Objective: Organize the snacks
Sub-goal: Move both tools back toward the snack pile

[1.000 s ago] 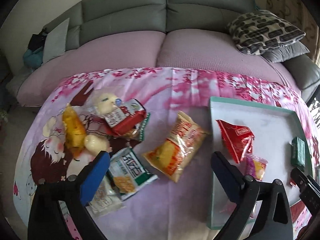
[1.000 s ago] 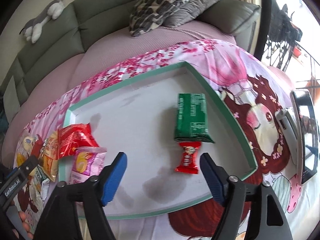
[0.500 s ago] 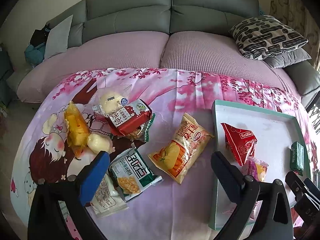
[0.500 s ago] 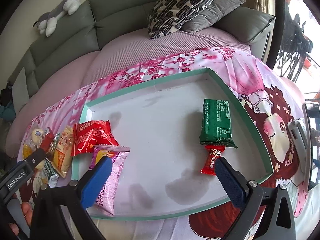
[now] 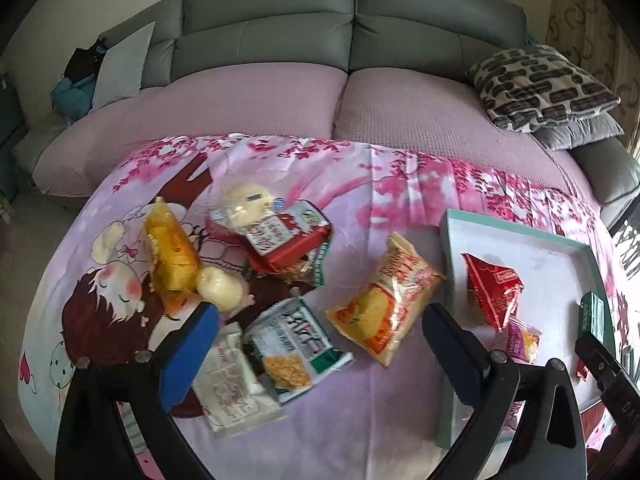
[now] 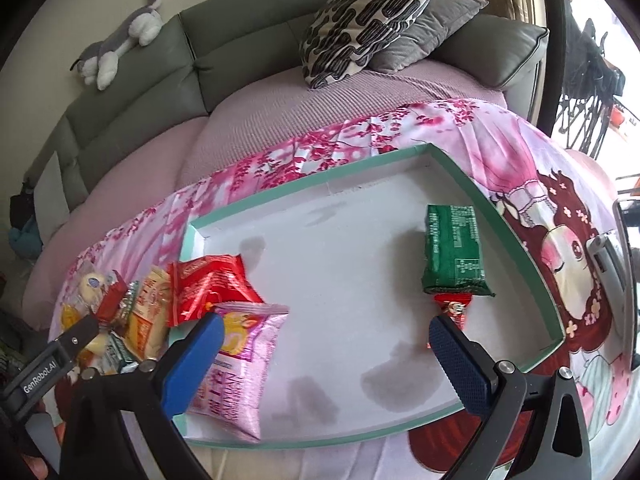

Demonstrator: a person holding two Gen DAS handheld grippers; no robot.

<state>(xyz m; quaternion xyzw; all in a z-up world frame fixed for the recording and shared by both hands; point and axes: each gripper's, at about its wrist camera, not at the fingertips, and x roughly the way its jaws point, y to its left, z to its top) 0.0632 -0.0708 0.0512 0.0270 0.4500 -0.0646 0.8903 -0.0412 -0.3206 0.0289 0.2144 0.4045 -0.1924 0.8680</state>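
While both grippers' fingers stand apart and empty, we lower the left gripper (image 5: 320,334) squarely over the orange packet (image 5: 386,300) beside the tray (image 5: 448,240).

- Tray (image 5: 520,232) lies on the table (image 5: 360,420) at 3 o'clock of the snack pile (image 5: 256,280).
- Sofa (image 5: 340,92) at 12 o'clock, behind the table.
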